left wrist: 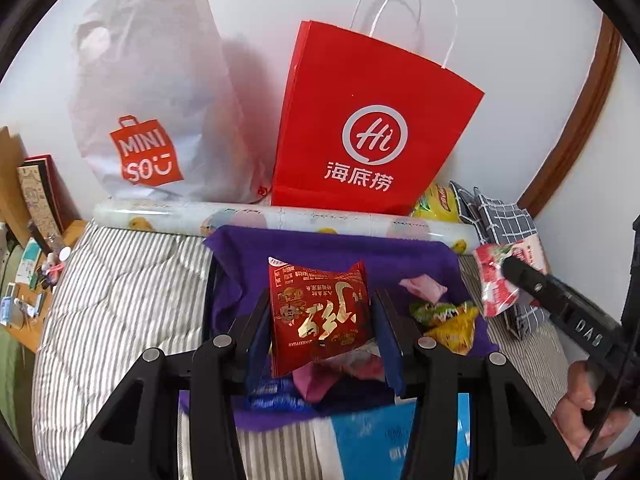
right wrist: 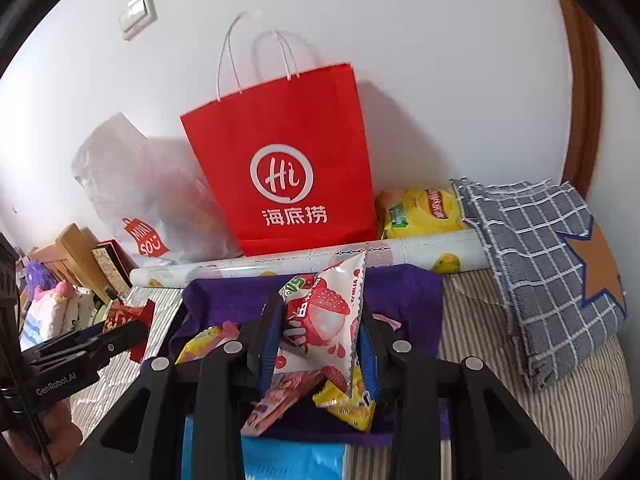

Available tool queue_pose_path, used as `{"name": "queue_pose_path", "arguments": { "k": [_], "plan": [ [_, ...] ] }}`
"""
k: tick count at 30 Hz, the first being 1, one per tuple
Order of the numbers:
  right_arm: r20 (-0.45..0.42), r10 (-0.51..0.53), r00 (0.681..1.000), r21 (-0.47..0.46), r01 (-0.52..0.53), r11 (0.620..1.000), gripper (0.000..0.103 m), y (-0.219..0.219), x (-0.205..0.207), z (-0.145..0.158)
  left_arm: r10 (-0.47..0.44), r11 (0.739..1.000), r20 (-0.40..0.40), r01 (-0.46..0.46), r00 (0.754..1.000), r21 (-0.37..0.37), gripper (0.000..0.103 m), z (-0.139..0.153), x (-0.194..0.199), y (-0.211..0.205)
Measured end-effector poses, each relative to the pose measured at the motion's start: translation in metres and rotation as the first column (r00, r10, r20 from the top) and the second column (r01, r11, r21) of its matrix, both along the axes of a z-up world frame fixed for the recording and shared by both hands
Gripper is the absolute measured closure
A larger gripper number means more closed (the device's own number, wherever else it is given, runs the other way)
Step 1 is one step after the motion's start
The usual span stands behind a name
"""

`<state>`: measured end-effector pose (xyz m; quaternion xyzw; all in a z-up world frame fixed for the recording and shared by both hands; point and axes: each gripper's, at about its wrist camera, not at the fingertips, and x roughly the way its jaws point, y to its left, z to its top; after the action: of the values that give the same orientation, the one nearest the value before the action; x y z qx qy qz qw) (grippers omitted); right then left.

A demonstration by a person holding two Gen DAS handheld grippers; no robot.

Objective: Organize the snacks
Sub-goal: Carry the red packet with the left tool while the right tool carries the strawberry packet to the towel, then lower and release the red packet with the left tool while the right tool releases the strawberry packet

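Snacks: red packet [left wrist: 320,312] and lychee packet [right wrist: 324,320] clamped in fingers [left wrist: 260,320], facing red bag [left wrist: 368,128].

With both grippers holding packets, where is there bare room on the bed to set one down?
Free: striped quilt left of the purple cloth, and the striped strip between that cloth and the checked fabric. Crowded: the cloth, strewn with snack packets, and the wall side behind the patterned roll, filled by red bag and white bag.

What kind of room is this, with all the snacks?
Probably a bedroom. The snacks lie on a purple cloth spread over a striped quilt like a bed's, a checked pillow leans by the wall, and a cluttered wooden desk stands alongside.
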<state>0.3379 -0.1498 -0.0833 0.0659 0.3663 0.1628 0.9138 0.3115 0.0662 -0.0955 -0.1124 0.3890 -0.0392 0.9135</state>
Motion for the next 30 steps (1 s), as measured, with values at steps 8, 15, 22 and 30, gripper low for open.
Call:
{"name": "queue_pose_path", "arguments": {
  "k": [8,15,22,30],
  "plan": [
    [-0.112,0.004,0.994,-0.001,-0.004,1.000,0.070,0.007,0.028,-0.052,-0.005,0.998,-0.023,0.003,1.000,-0.061,0.056,-0.036,0.032,0.000],
    [-0.124,0.026,0.992,-0.045,-0.031,0.998,0.070,0.014,0.025,-0.066,-0.027,0.998,-0.069,0.023,0.997,-0.060,0.054,-0.056,0.039,-0.008],
    [-0.130,0.021,0.991,-0.061,-0.029,0.998,0.070,0.015,0.025,-0.072,-0.045,0.999,-0.072,0.044,0.996,-0.017,0.053,-0.060,0.038,-0.019],
    [-0.125,0.009,0.992,-0.072,-0.018,0.997,0.068,0.012,0.025,-0.073,-0.039,0.999,-0.072,0.040,0.997,0.007,0.053,-0.061,0.039,-0.020]
  ]
}}
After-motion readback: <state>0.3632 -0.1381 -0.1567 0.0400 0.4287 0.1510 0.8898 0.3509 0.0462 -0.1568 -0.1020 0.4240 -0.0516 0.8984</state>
